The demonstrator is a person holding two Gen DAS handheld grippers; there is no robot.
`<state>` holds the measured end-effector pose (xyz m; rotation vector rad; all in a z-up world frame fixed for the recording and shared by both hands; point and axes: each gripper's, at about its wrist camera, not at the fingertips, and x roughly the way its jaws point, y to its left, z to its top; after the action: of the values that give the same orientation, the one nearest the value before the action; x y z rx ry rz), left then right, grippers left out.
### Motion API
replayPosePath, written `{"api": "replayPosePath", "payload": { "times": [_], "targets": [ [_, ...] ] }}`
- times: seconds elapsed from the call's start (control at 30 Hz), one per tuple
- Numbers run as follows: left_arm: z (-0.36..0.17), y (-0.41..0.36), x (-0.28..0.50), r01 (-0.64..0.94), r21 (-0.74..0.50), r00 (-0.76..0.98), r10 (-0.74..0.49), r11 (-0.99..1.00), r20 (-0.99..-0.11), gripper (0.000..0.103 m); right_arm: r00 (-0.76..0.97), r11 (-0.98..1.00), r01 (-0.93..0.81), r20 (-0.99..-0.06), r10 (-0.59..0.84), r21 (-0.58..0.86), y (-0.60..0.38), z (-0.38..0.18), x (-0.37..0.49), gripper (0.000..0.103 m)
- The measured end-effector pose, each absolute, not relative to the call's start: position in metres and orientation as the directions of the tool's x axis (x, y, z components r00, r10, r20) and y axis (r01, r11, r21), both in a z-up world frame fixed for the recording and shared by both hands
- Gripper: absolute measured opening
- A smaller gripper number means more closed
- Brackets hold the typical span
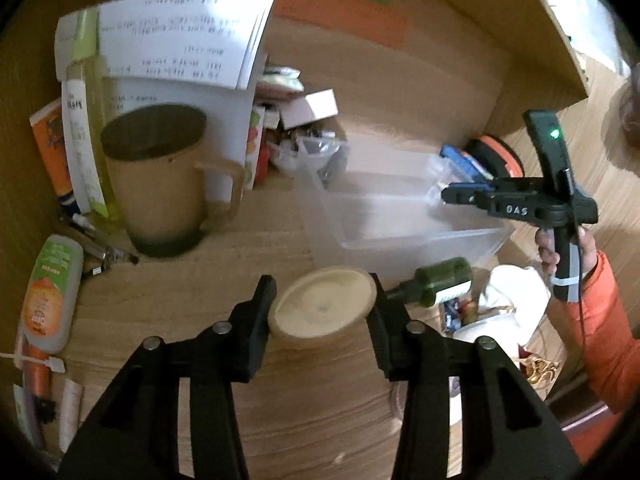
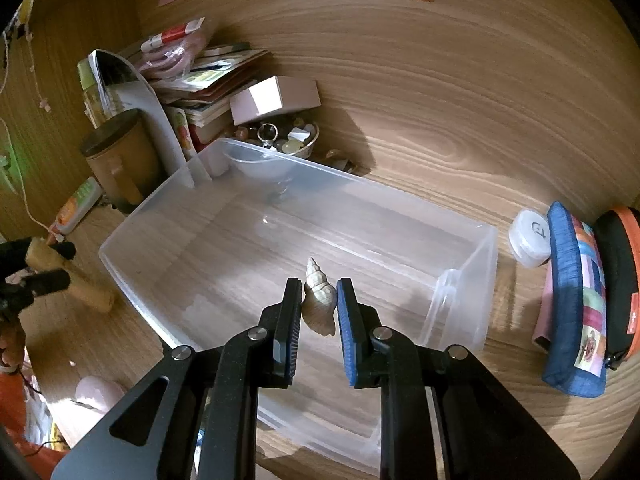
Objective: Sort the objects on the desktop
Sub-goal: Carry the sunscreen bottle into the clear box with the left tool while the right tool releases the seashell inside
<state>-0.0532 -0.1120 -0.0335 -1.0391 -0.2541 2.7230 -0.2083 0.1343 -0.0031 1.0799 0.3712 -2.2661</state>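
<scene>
Beige lid (image 1: 324,306) clamped in left hand-held gripper (image 1: 322,300); shell (image 2: 318,300) in right (image 2: 319,304).

Beige spiral shell (image 2: 318,300) upright above the clear bin (image 2: 280,216).

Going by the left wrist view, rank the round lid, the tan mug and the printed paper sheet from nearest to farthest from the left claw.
1. Round lid, between the left claw's fingers.
2. Tan mug, beyond it to the left.
3. Printed paper sheet, behind the mug at the back.
</scene>
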Motion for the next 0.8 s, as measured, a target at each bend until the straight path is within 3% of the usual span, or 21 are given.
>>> {"api": "replayPosePath", "payload": {
  "times": [0.5,0.8],
  "targets": [
    [0.032,-0.102,-0.105,-0.197,-0.29,-0.766,0.331,-0.937,-0.55,0.039,-0.49,-0.779,0.626,-0.764,-0.42,0.027,0.14,0.002,-0.21,0.016],
    [0.008,-0.065,-0.166,-0.187,-0.242,-0.703,0.302,-0.952,-0.644,0.038,-0.468,-0.778,0.628,-0.81,-0.355,-0.022,0.14,-0.016,-0.224,0.016]
  ]
}}
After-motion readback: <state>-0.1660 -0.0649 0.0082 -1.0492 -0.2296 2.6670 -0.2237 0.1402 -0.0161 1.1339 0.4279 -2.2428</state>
